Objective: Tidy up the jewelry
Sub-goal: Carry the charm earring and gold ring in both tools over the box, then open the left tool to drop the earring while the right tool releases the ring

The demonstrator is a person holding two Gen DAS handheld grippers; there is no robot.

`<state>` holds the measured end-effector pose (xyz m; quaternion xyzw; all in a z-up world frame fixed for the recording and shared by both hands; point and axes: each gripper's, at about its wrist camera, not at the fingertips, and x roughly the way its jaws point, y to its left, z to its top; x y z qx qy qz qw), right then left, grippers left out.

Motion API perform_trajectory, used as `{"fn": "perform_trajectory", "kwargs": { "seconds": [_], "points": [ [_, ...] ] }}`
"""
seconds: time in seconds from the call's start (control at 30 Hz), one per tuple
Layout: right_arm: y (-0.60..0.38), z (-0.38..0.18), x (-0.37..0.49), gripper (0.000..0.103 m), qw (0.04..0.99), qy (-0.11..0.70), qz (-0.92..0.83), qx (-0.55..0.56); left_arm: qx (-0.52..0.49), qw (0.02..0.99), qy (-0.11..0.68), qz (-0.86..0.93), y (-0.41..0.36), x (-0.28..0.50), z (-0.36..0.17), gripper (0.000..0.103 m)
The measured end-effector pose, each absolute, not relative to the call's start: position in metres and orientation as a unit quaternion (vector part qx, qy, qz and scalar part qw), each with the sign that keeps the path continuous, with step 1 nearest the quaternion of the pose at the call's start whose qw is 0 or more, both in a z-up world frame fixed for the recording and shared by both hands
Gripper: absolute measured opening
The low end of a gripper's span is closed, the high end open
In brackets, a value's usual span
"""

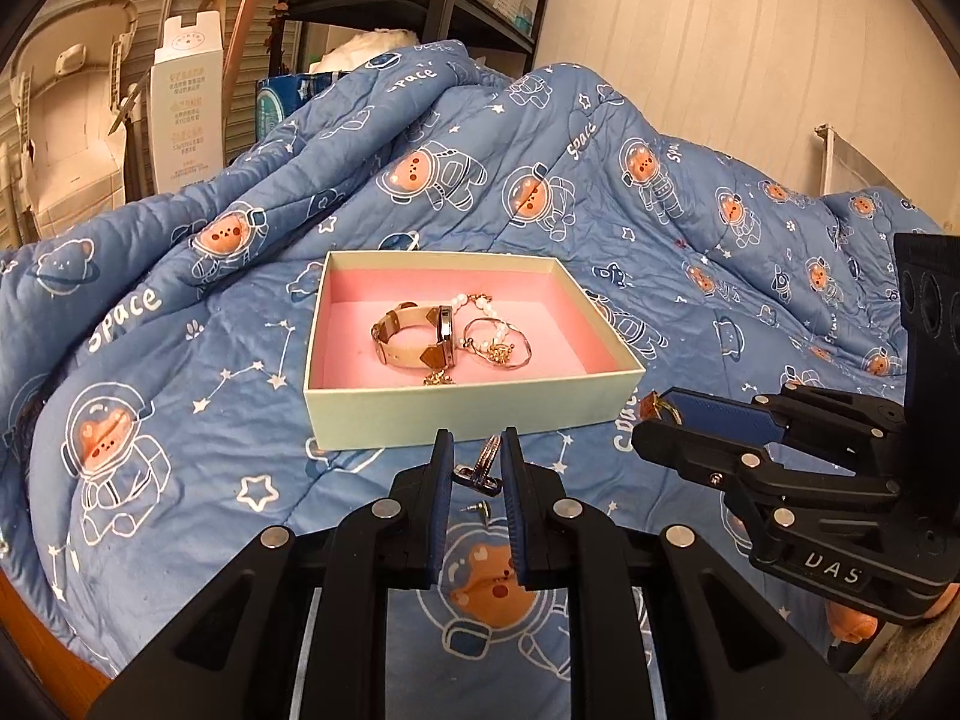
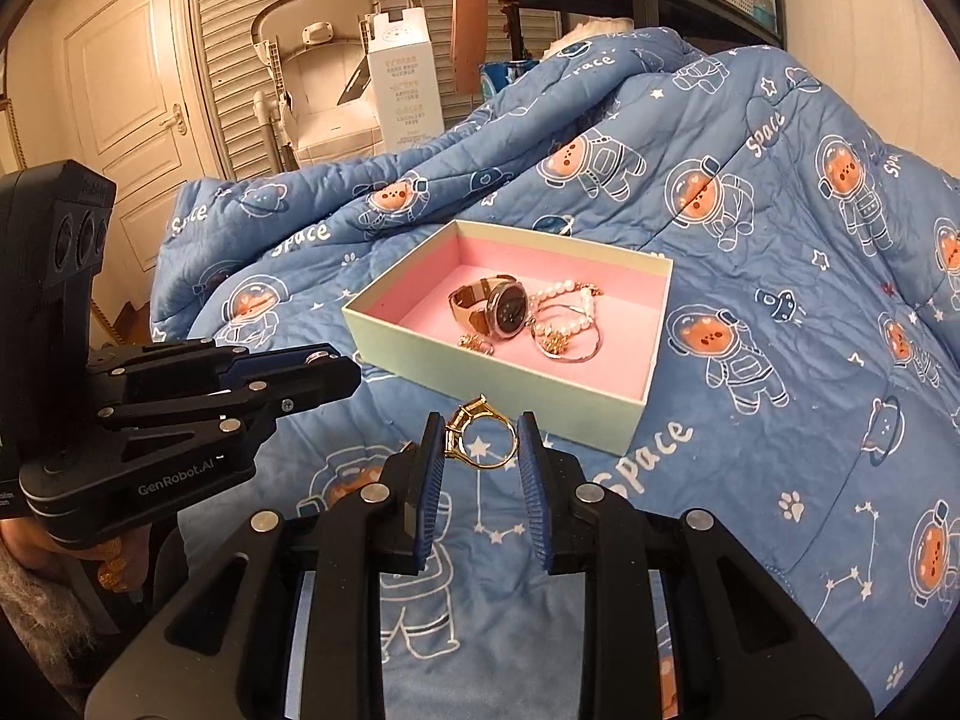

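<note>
From the left wrist camera, the left gripper (image 1: 477, 456) fills the bottom of the view, its two blue-padded jaws drawn close and pinching a small silver hoop earring with a dark clasp (image 1: 483, 465), which stands nearly upright between the pads. A tiny silver stud (image 1: 477, 507) lies on the blue quilt printed with astronaut bears (image 1: 180, 330) just below, at six o'clock from the earring. Directly ahead, at twelve o'clock from the jaws, sits the pale green cardboard box with a pink foam lining (image 1: 462, 414), its near wall close to the fingertips and its long side running across the view. Inside lie a beige-strapped wristwatch (image 1: 414, 336), a thin wire bangle with pearl beads (image 1: 498, 342) and a small gold charm (image 1: 438, 379). At three o'clock the right gripper (image 1: 651, 408) reaches in, showing a glint of gold at its tip. From the right wrist camera, the right gripper's jaws are narrowed onto a gold ring with a raised setting (image 2: 480, 435), gripped across its band so the hoop faces the camera. The box (image 2: 498, 381) lies at about one o'clock from these jaws, turned corner-on, its near wall just beyond the ring. The left gripper (image 2: 342, 360) sits at nine o'clock, its tip close to the box's left corner. Both grippers appear about equally near, so each piece likely needs carrying forward over the near wall before release.
</note>
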<state>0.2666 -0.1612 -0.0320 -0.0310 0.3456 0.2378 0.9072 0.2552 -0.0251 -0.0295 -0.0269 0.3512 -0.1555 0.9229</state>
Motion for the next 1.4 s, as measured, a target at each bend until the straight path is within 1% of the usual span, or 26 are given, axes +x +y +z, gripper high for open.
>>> {"fn": "perform_trajectory", "kwargs": {
  "seconds": [0.27, 0.57, 0.7, 0.8, 0.97, 1.03, 1.2, 1.4],
  "points": [
    [-0.159, -0.022, 0.304, 0.025, 0.902, 0.357, 0.238, -0.052, -0.016, 0.920, 0.356, -0.163, -0.030, 0.275, -0.026, 0.015],
    [-0.152, -0.015, 0.345, 0.025, 0.889, 0.364, 0.252, -0.119, -0.040, 0.909, 0.382, -0.164, -0.022, 0.311, -0.026, 0.015],
    [-0.150, -0.017, 0.364, 0.025, 0.876, 0.382, 0.263, -0.131, -0.043, 0.904, 0.392, -0.166, -0.019, 0.329, -0.025, 0.015],
    [-0.144, -0.022, 0.375, 0.025, 0.858, 0.398, 0.289, -0.146, -0.048, 0.895, 0.411, -0.167, -0.017, 0.343, -0.028, 0.015],
    [-0.135, -0.031, 0.394, 0.025, 0.836, 0.428, 0.303, -0.160, -0.052, 0.861, 0.476, -0.169, -0.015, 0.371, -0.042, 0.015],
    [-0.131, -0.035, 0.401, 0.025, 0.825, 0.440, 0.313, -0.166, -0.050, 0.854, 0.491, -0.166, -0.014, 0.377, -0.046, 0.015],
    [-0.121, -0.045, 0.410, 0.025, 0.803, 0.460, 0.322, -0.198, -0.017, 0.837, 0.518, -0.177, -0.019, 0.386, -0.049, 0.015],
    [-0.114, -0.057, 0.423, 0.025, 0.782, 0.490, 0.327, -0.205, 0.019, 0.819, 0.545, -0.178, -0.031, 0.399, -0.056, 0.015]
  ]
}}
